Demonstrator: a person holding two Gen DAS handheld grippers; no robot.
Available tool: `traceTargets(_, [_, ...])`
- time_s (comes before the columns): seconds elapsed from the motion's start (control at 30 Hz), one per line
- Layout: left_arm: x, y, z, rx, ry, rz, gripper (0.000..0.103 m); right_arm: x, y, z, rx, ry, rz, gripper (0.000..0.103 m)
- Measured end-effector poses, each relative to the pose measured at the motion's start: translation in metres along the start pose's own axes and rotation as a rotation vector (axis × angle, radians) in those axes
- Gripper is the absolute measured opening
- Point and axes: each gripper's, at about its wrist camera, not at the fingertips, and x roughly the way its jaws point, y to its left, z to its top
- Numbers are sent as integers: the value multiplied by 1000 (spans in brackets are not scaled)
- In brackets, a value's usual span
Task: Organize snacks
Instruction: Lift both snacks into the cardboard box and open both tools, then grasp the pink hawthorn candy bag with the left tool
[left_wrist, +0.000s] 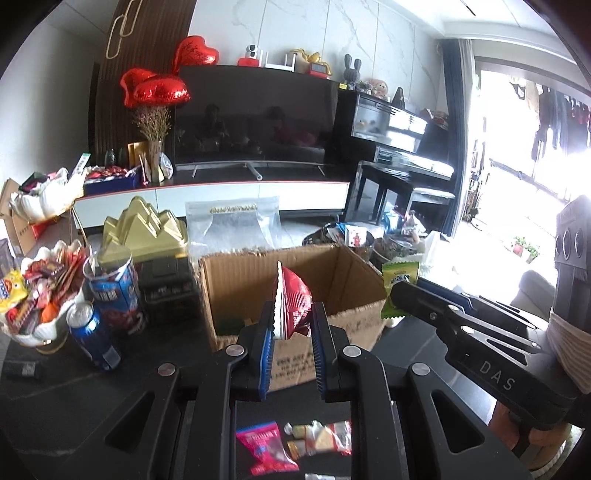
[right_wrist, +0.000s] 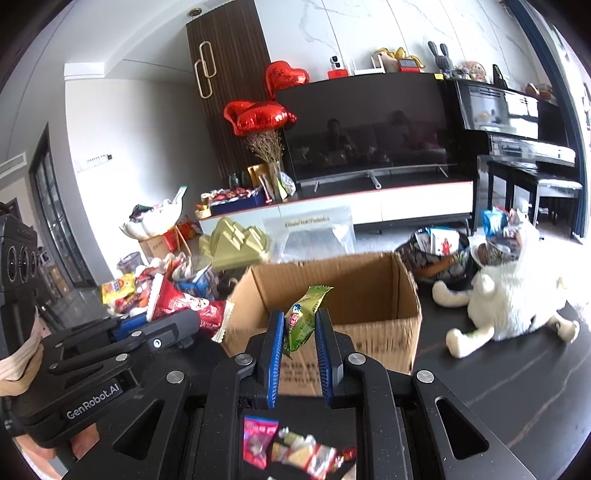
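Hand-held gripper (left_wrist: 291, 325) around red packet (left_wrist: 291, 302)

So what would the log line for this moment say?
left gripper: shut on red snack packet | right gripper: shut on green snack packet | both near cardboard box

box (left_wrist: 295, 291) frame centre on counter (left_wrist: 92, 398) | cans (left_wrist: 110, 291) left of box | loose packets (left_wrist: 291, 443) bottom centre, before box
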Motion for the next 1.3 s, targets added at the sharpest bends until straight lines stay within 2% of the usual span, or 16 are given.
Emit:
traceTargets(0.37, [49, 18, 31, -6, 24, 19, 20, 50, -4, 22, -39, 22, -11, 19])
traceTargets(0.43, [57, 21, 34, -12, 27, 31, 24, 59, -5, 24, -43, 33, -10, 19])
traceTargets(0.47, [59, 22, 36, -9, 25, 41, 32, 65, -6, 25, -43, 39, -8, 20])
traceTargets(0.5, [60, 23, 36, -6, 20, 47, 35, 68, -6, 25, -41, 45, -12, 23])
traceTargets(0.53, [60, 23, 36, -4, 15, 56, 36, 71, -8, 25, -37, 49, -22, 35])
traceTargets(0.57, [60, 24, 37, 1, 11, 68, 37, 72, -8, 24, -33, 45, -32, 42])
traceTargets(0.6, [58, 25, 36, 4, 9, 79, 42, 72, -9, 24, -32, 43, -39, 43])
traceTargets(0.8, [36, 21, 20, 23, -1, 119, 52, 62, -9, 16, -24, 64, -24, 44])
traceTargets(1.03, [6, 16, 2, 13, -1, 107, 56, 32, 3, 1, -42, 36, 1, 54])
traceTargets(1.17, [-11, 14, -13, -2, -7, 95, 57, 19, 10, -10, -47, 37, 15, 60])
traceTargets(1.3, [-23, 11, -26, -1, -21, 112, 59, 12, 14, -23, -50, 64, 31, 63])
